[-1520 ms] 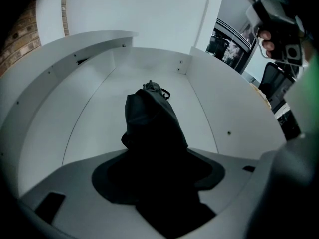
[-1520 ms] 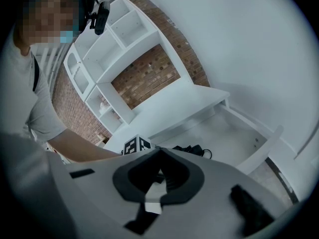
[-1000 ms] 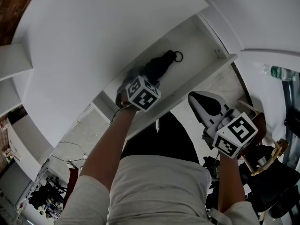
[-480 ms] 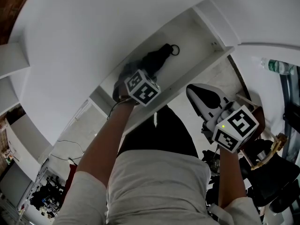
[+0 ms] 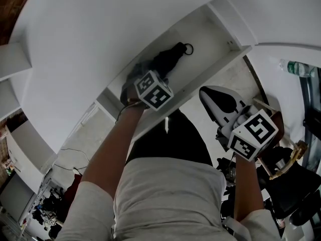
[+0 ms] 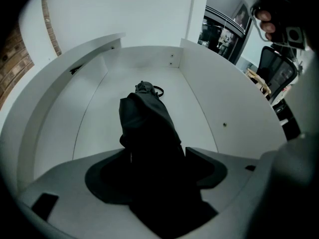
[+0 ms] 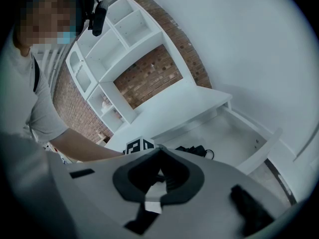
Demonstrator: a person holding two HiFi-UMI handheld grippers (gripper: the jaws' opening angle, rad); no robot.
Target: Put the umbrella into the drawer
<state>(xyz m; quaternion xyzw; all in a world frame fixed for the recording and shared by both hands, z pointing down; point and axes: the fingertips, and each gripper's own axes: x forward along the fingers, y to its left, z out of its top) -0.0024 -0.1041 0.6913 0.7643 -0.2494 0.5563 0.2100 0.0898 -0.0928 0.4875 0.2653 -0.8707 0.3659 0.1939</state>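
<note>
The black folded umbrella (image 5: 170,59) lies on the floor of the open white drawer (image 5: 210,69), its strap loop toward the far end. My left gripper (image 5: 143,74) points steeply down into the drawer over the umbrella's near end. In the left gripper view the umbrella (image 6: 147,118) runs between the jaws of the left gripper (image 6: 154,158), which are opening wide, with a gap at the right pad. My right gripper (image 5: 205,98) hangs outside the drawer front, shut and empty. In its own view the right gripper (image 7: 159,151) looks toward the drawer (image 7: 249,158) and umbrella (image 7: 192,150).
The white desk top (image 5: 100,34) spreads above the drawer. A plastic bottle (image 5: 296,67) lies at the right, and a black chair (image 5: 291,185) stands below it. White wall shelves (image 7: 114,44) on a brick wall stand beyond the desk.
The left gripper's cube has rolled slightly over the umbrella. The umbrella stays in the same spot in the drawer, and the right gripper has kept still.
</note>
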